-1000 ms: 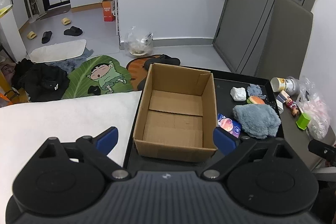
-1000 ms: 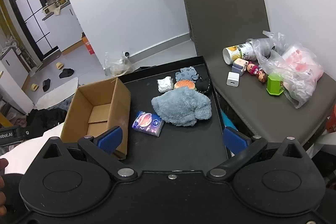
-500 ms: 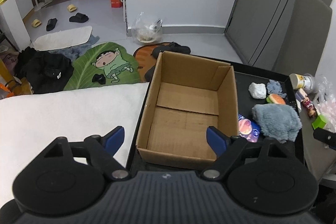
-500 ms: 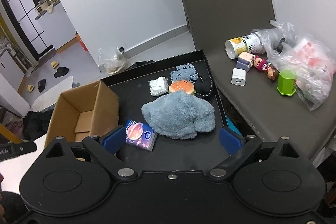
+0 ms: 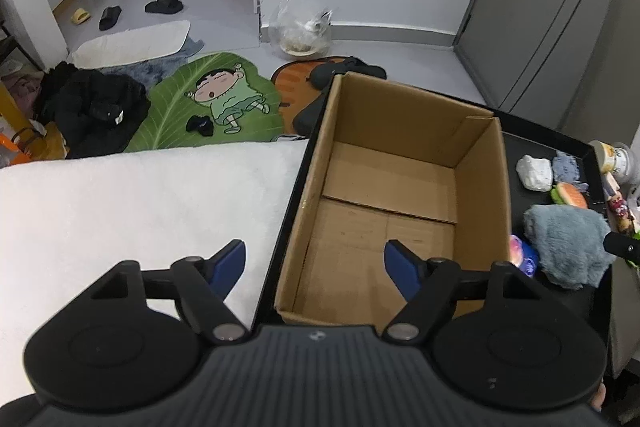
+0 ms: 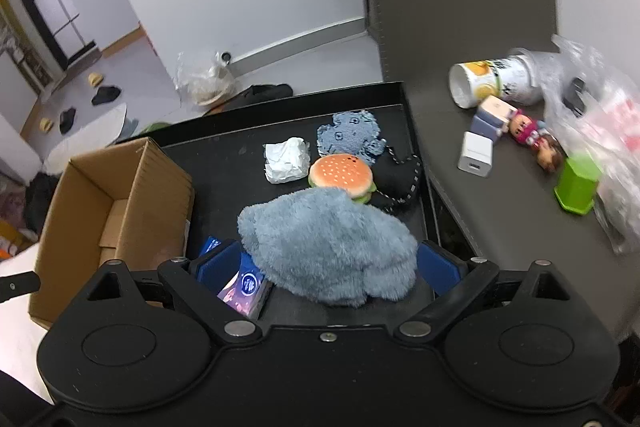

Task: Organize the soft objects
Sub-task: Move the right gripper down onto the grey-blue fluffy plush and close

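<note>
An open cardboard box (image 5: 396, 195) stands empty on the black tray (image 6: 224, 163); it also shows in the right wrist view (image 6: 108, 215). My left gripper (image 5: 316, 267) is open above the box's near left wall. To the box's right lie a fluffy blue-grey plush (image 6: 328, 243), a burger plush (image 6: 342, 175), a white crumpled wad (image 6: 286, 161), a blue denim patch (image 6: 350, 137), a black pouch (image 6: 400, 183) and a blue tissue pack (image 6: 244, 287). My right gripper (image 6: 330, 267) is open, its fingers on either side of the blue-grey plush's near end. The plush also shows in the left wrist view (image 5: 568, 243).
A white cloth surface (image 5: 132, 211) lies left of the tray. On the grey bench (image 6: 504, 211) to the right are a cup (image 6: 492, 85), a white charger (image 6: 476, 155), a doll (image 6: 534, 139), a green holder (image 6: 578, 189) and plastic bags (image 6: 600, 115).
My right gripper has moved forward and down until its open fingers flank the blue-grey plush. My left gripper has shifted forward and left over the box's near edge.
</note>
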Action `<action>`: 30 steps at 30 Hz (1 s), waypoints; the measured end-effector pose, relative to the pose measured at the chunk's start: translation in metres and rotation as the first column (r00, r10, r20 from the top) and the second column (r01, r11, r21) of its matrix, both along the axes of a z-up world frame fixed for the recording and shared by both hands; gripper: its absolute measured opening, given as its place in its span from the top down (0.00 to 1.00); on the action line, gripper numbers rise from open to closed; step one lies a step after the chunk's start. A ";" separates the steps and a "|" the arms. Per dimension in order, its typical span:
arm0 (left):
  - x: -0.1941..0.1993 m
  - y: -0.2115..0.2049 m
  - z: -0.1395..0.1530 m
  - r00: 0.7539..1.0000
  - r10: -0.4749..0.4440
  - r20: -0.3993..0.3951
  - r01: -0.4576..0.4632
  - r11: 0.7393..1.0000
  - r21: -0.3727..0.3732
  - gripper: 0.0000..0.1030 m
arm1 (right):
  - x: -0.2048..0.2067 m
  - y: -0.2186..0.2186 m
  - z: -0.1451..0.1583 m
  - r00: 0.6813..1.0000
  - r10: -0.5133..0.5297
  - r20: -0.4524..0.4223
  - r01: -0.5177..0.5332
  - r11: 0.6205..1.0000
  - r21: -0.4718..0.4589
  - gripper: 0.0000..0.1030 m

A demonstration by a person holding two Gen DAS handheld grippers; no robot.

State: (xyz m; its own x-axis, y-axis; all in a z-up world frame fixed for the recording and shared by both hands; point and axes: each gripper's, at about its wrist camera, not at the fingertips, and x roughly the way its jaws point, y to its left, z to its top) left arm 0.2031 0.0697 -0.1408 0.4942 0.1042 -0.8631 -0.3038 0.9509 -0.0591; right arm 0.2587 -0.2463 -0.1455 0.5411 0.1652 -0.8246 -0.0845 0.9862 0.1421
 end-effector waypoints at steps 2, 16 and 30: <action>0.002 0.002 -0.005 1.000 0.012 -0.009 -0.012 1.000 0.001 0.31 | 0.007 0.003 -0.004 1.000 0.022 0.000 -0.022 1.000 -0.020 0.08; 0.010 0.021 -0.034 0.999 0.043 -0.028 -0.044 0.999 -0.023 0.47 | 0.034 0.013 -0.030 0.993 0.092 0.075 -0.088 0.995 -0.048 0.10; 0.006 0.021 -0.028 0.998 -0.003 0.056 0.009 0.993 -0.115 0.70 | 0.019 0.003 -0.036 0.999 0.037 0.001 -0.037 0.999 -0.022 0.52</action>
